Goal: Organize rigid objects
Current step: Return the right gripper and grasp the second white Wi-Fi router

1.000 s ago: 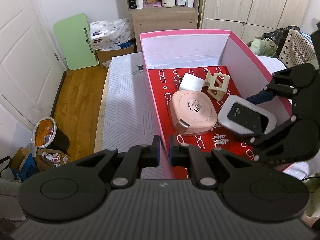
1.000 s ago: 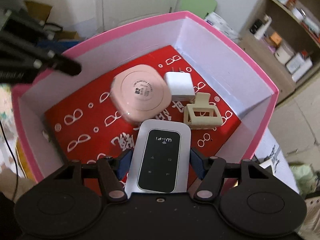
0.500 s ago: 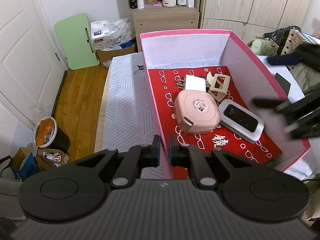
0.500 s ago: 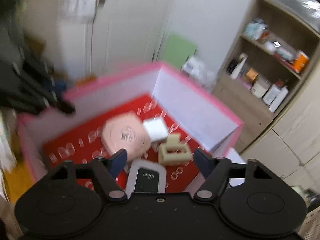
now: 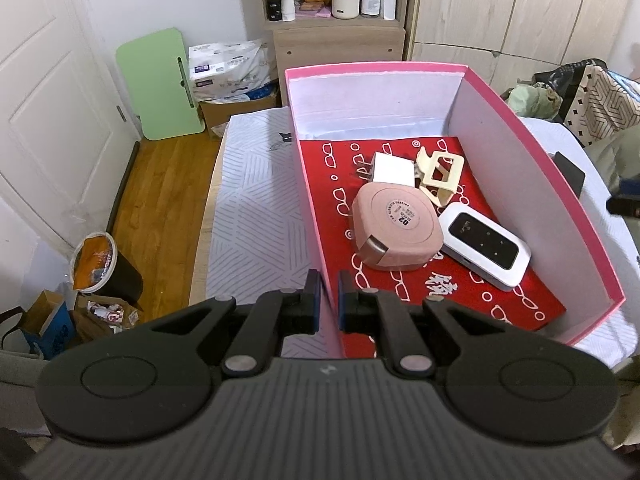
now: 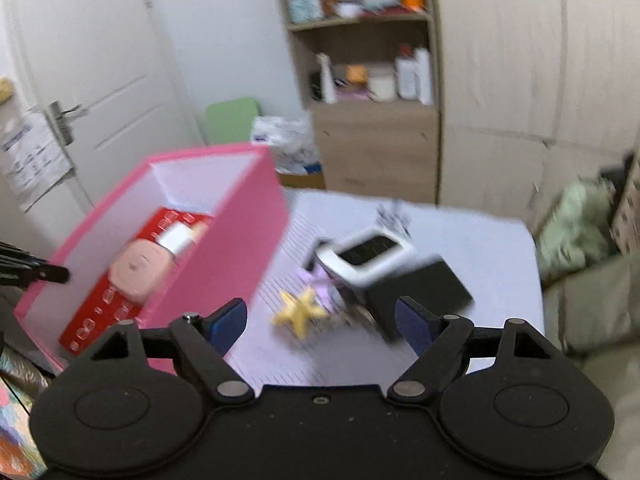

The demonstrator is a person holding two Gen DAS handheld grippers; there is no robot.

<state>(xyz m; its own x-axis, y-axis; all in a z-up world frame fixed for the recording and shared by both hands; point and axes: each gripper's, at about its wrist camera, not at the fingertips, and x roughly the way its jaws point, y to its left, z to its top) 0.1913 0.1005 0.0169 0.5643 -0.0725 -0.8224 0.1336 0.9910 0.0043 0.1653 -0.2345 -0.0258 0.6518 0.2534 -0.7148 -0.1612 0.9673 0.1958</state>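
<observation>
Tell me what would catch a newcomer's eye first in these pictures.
The open pink cardboard box with its red patterned lining dominates the bed; inside lie a rounded pink case, a white Wi-Fi router, a white charger plug and a cream hair claw. The left gripper clamps the box's near wall. Outside, a yellow star lies before the open right gripper.

A bed with a white, grey-line-patterned cover (image 5: 248, 208) carries an open pink cardboard box with white inner walls (image 5: 532, 148). Beside the box on the cover lie a yellow star-shaped piece (image 6: 299, 312), a white device with a dark screen (image 6: 370, 254), touching a flat black rectangular object (image 6: 424, 288)
</observation>
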